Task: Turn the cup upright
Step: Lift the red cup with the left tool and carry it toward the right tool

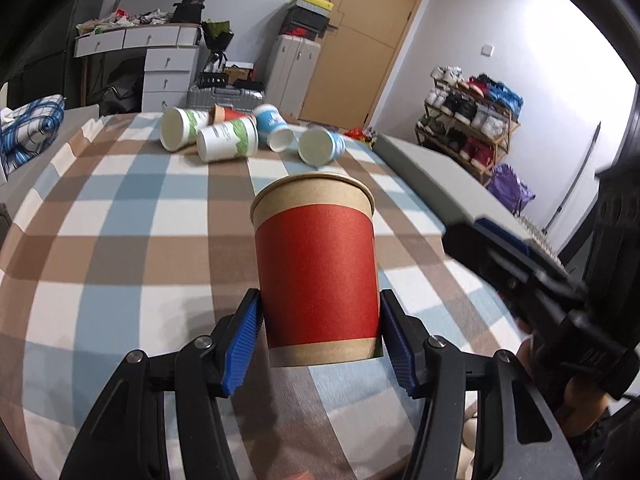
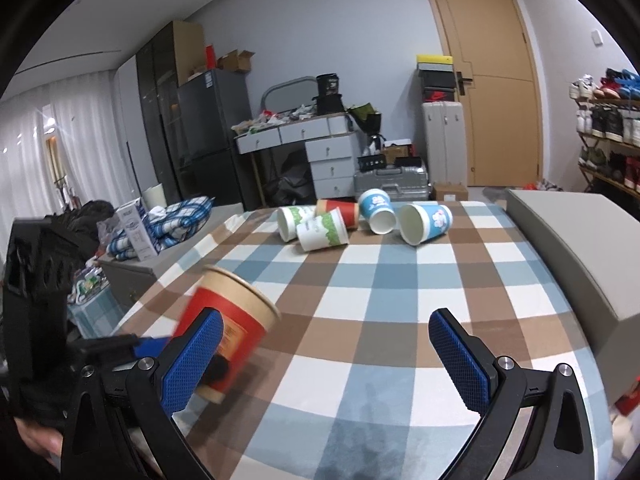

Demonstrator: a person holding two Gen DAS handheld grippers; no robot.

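My left gripper pinches the red cup rim-up over the checked tablecloth. My right gripper hangs spread wide; five cups lie tipped near the far edge, a tan door behind.

Even indoor light, soft shadows on checked cloth, strong fisheye bending, dark corners, red cup motion-blurred

No legible text anywhere: print on the white-and-green cup, blue cup and milk carton too blurred to read.
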